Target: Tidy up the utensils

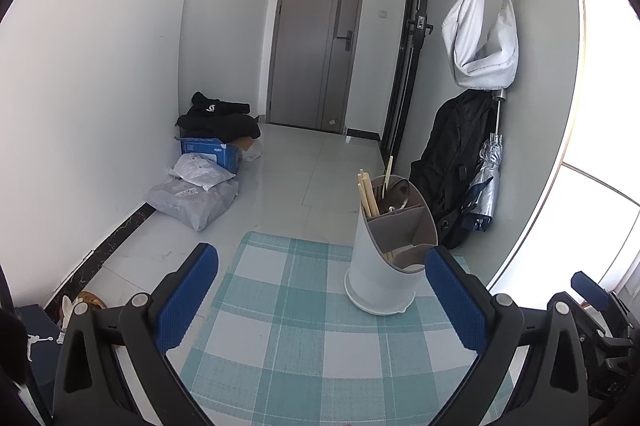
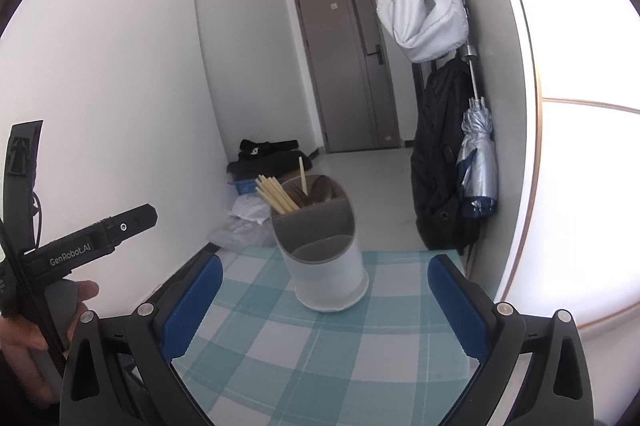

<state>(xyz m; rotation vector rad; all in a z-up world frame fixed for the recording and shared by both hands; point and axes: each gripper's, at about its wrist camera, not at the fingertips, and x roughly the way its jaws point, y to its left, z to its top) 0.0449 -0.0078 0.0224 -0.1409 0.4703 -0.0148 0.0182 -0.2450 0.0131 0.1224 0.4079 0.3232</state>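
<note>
A white hallway with a gray door [image 1: 318,45] at the far end sits behind a table with a blue and white checked cloth [image 1: 304,330]. A white bag [image 1: 480,37], a black coat [image 1: 448,161] and a silver umbrella [image 1: 486,181] hang on the wall.

The left gripper [image 1: 322,296] hangs low over the cloth. Its blue pads [image 1: 186,296] are spread wide apart and nothing is between them. The right gripper [image 2: 324,304] is beside it, also low over the cloth, spread wide and holding nothing. A hand [image 2: 44,314] at the left edge of the right view grips the handle of the left tool.

The utensil holder [image 1: 390,246] stands upright on the cloth, just ahead of both grippers. It is white outside and gray inside, with a slanted top and a few sections. Pale chopsticks [image 1: 368,193] lean in the back part, beside some dark metal utensils [image 2: 320,189].
</note>
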